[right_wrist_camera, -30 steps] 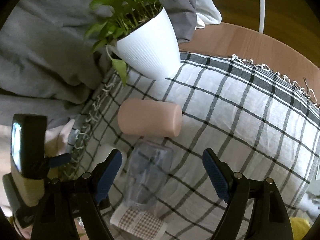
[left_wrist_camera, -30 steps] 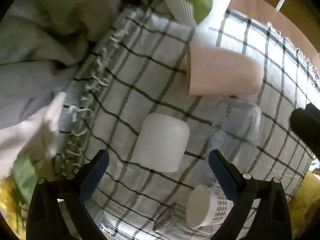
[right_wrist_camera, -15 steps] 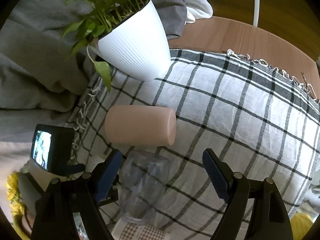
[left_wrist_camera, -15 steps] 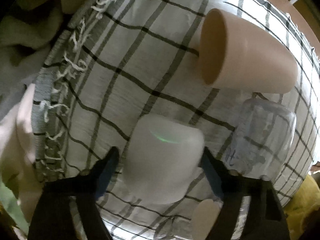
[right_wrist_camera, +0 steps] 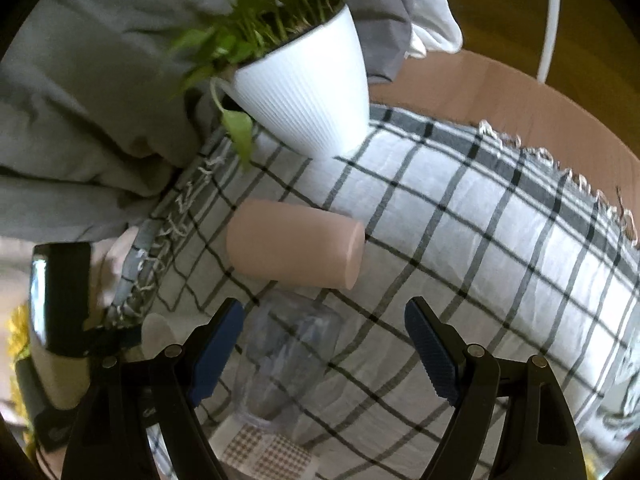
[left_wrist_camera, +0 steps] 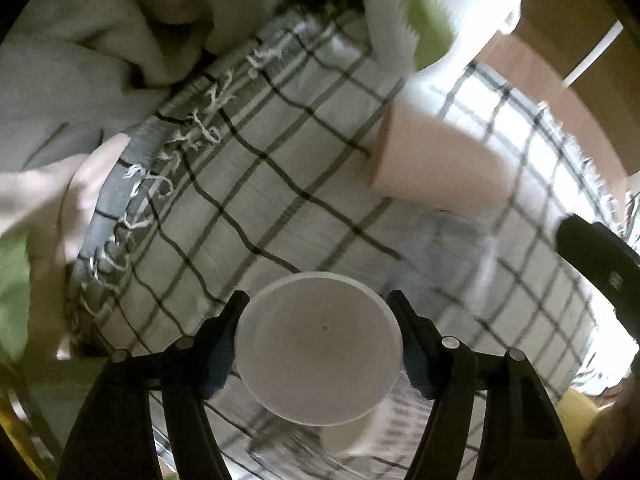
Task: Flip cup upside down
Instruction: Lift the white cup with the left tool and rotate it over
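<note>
- The left gripper [left_wrist_camera: 319, 322] has its two black fingers pinched on either side of a frosted white plastic cup [left_wrist_camera: 319, 348], which is lifted off the cloth and turned so that one round end faces the left wrist camera (whether that is the open mouth or the base, I cannot tell from here).
- Below it lies a white tablecloth with a black check and a fringed grey border [left_wrist_camera: 256, 184], spread over a brown wooden table [right_wrist_camera: 500, 92].
- A pale pink matte cup [right_wrist_camera: 294, 246] lies on its side on the cloth, its open end toward the fringe and its closed end toward the middle of the table.
- Just beside the pink cup, on the nearer side, a clear glass tumbler [right_wrist_camera: 286, 356] also lies on the cloth; its shape is hard to read through the blur in the left view.
- The right gripper [right_wrist_camera: 324, 340] hovers over that tumbler with its blue-padded fingers spread wide and touching nothing.
- Touching the tumbler's near end is a paper cup with a small brown check pattern [right_wrist_camera: 266, 454], only partly in view.
- At the far edge of the cloth stands a ribbed white plant pot [right_wrist_camera: 308, 96] with green leafy stems [right_wrist_camera: 256, 4], one leaf hanging over the fringe.
- Rumpled grey fabric [right_wrist_camera: 80, 120] is heaped beyond the fringed edge.
</note>
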`<state>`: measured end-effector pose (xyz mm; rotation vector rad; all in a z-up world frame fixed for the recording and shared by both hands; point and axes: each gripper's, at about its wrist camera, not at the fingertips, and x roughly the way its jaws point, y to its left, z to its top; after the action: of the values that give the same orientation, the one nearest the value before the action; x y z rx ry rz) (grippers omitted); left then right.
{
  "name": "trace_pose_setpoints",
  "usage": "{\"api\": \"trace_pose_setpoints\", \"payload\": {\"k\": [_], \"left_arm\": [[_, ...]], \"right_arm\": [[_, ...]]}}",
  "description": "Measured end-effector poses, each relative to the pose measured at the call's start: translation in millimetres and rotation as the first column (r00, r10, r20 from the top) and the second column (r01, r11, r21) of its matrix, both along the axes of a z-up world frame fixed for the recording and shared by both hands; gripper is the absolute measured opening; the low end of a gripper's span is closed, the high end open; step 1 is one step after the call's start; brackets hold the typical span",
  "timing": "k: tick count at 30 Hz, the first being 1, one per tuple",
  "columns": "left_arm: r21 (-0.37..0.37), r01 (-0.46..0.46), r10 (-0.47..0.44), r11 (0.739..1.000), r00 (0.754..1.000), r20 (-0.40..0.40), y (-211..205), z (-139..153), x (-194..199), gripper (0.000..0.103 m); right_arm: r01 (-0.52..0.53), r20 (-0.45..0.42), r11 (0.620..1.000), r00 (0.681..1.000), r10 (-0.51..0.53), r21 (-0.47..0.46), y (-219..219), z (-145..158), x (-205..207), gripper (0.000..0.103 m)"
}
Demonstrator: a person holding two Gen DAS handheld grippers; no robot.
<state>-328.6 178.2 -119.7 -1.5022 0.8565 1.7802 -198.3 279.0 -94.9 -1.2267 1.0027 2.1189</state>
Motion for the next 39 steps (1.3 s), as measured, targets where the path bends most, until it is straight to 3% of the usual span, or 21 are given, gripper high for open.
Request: {"api": "trace_pose_setpoints", "payload": {"k": [8,14,18,24,30,35,39], "left_arm": [[0.1,-0.026,0.031,0.995,0.998,-0.05,-20.8,48.2,56.2,0.069],[0.158,-0.061,0.065,0.986,0.998,-0.025,-10.1,58.7,107.1,0.069],[0.19,-0.094,0.096,0.977,0.995,-0.001,0.6,46.0,136.7,0.069],[0.217,-0.184,0.166,0.959,0.981,0.098,26.2,6.0,160.0,0.069],[0.251,-0.232,0.223,0.94,0.973,0.067,57.1,-21.3,167.5,0.069],[0.332,-0.297,0.315,0.895,0.949,0.001,62.4,-38.0,170.3,0.069],[0.374,-0.347,0.362,0.86,0.932,0.031,50.4,-49.0,179.3,0.069]], "right_arm": [[-0.032,-0.066,0.999,0.997,0.032,0.004,3.9,22.7,30.1,0.083],[-0.086,-0.1,0.996,0.991,0.089,0.028,8.9,37.2,63.7,0.083],[-0.113,-0.081,0.993,0.99,0.116,0.037,22.2,33.8,87.9,0.083],[-0.127,-0.012,0.989,0.992,0.128,0.074,48.4,18.5,117.5,0.083],[-0.143,0.068,0.983,0.988,0.135,0.119,78.6,-0.1,134.1,0.083],[-0.183,0.116,0.968,0.98,0.164,0.172,89.4,-13.2,137.4,0.083],[-0.241,0.145,0.947,0.966,0.213,0.212,85.4,-19.7,139.1,0.083]]}}
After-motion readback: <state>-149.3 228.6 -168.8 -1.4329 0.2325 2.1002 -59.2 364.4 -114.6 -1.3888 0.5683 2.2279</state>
